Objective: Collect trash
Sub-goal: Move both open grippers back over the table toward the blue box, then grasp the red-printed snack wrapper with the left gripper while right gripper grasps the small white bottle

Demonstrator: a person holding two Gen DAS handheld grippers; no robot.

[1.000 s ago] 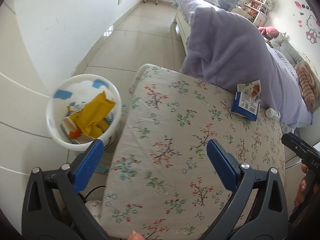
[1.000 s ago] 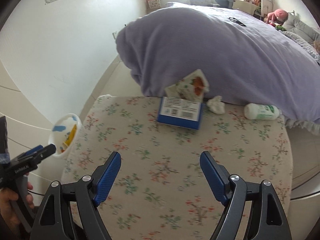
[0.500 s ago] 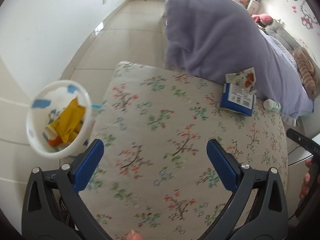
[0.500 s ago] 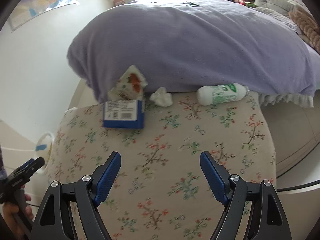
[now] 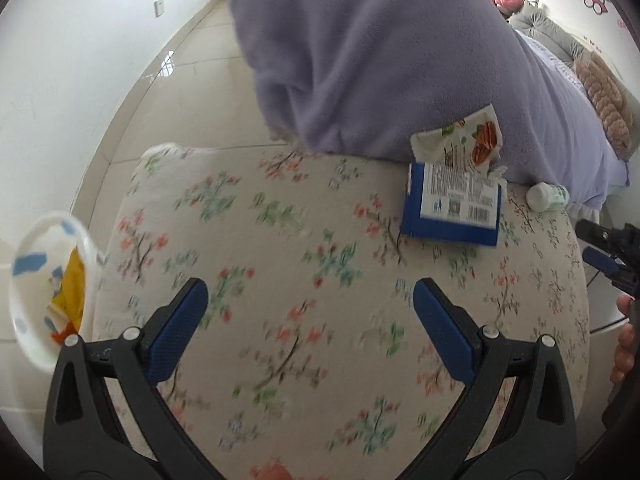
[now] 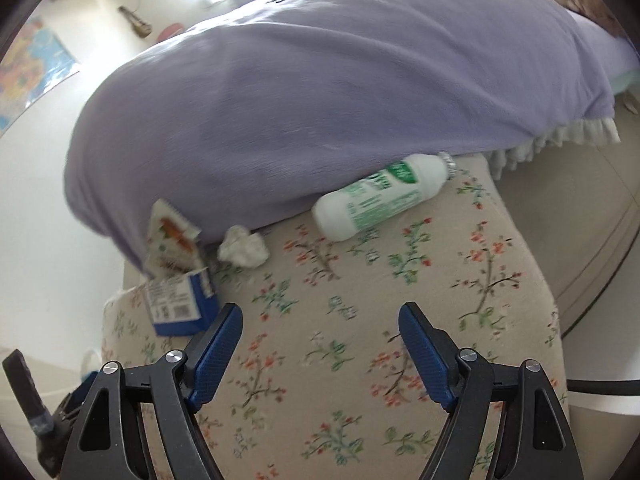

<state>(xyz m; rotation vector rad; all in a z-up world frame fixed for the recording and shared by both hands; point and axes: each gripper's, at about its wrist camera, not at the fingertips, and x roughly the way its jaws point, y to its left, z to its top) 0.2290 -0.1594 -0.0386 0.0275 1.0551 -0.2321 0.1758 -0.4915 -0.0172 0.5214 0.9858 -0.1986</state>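
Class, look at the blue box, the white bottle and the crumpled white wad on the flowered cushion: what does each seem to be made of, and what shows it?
Blue box: likely printed cardboard, with flat faces, sharp edges and a barcode label.
White bottle: probably plastic, smooth and slightly glossy, with green print.
Crumpled white wad: looks like tissue or paper, matte with soft irregular creases.

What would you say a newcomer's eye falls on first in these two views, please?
Probably the big lilac fleece blanket spilling off the bed onto the far edge of the floral-print cushioned top. Along that edge lies the trash: a blue-and-white carton with a torn snack wrapper behind it, a crumpled white tissue and a white bottle with green print lying on its side.
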